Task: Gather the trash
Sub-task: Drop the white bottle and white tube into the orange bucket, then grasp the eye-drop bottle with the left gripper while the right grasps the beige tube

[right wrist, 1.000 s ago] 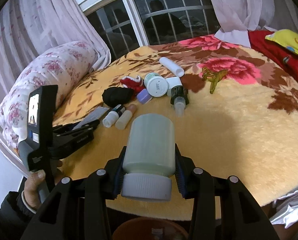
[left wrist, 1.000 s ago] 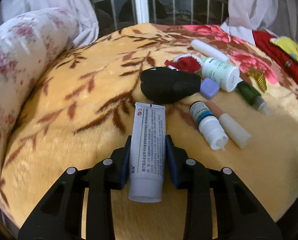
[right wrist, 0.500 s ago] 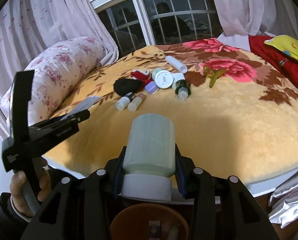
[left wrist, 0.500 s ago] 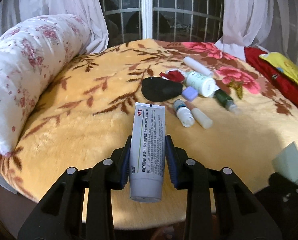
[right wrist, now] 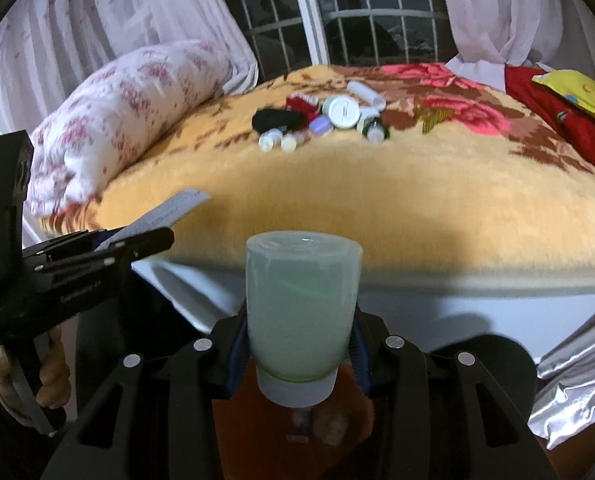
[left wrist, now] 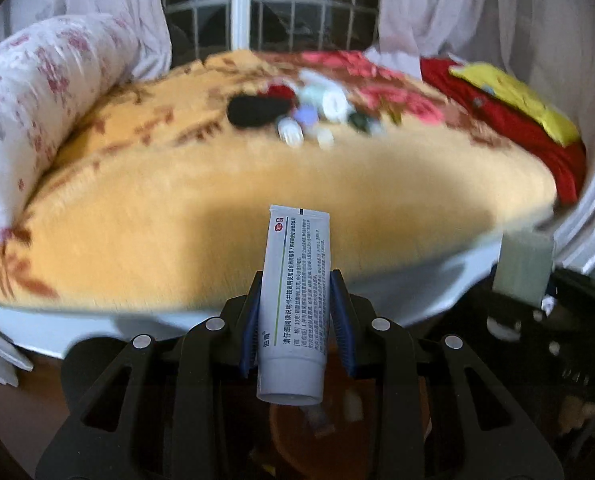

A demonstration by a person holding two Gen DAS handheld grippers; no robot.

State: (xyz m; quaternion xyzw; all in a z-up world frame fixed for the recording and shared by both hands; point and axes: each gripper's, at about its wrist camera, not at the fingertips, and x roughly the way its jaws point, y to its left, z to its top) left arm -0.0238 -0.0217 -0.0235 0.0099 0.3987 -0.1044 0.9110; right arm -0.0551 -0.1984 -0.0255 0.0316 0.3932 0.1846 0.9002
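My left gripper (left wrist: 296, 316) is shut on a white ointment tube (left wrist: 295, 300) and holds it off the bed's near edge, above a brown bin (left wrist: 337, 432). My right gripper (right wrist: 299, 340) is shut on a pale green bottle (right wrist: 301, 304), cap toward me, above the same bin (right wrist: 297, 424). The left gripper with its tube (right wrist: 97, 252) shows at the left of the right wrist view. The bottle (left wrist: 521, 268) shows at the right of the left wrist view. Several small bottles and a black cloth (right wrist: 277, 120) lie in a cluster (right wrist: 337, 114) on the blanket.
The bed has a yellow floral blanket (right wrist: 377, 184), a flowered bolster pillow (right wrist: 129, 108) at left and red and yellow cloth (right wrist: 569, 108) at right. A barred window and curtains stand behind. Silver fabric (right wrist: 577, 380) hangs at lower right.
Both grippers have pulled back from the bed and dropped below its edge, each keeping its item. The brown bin has come into view under both.
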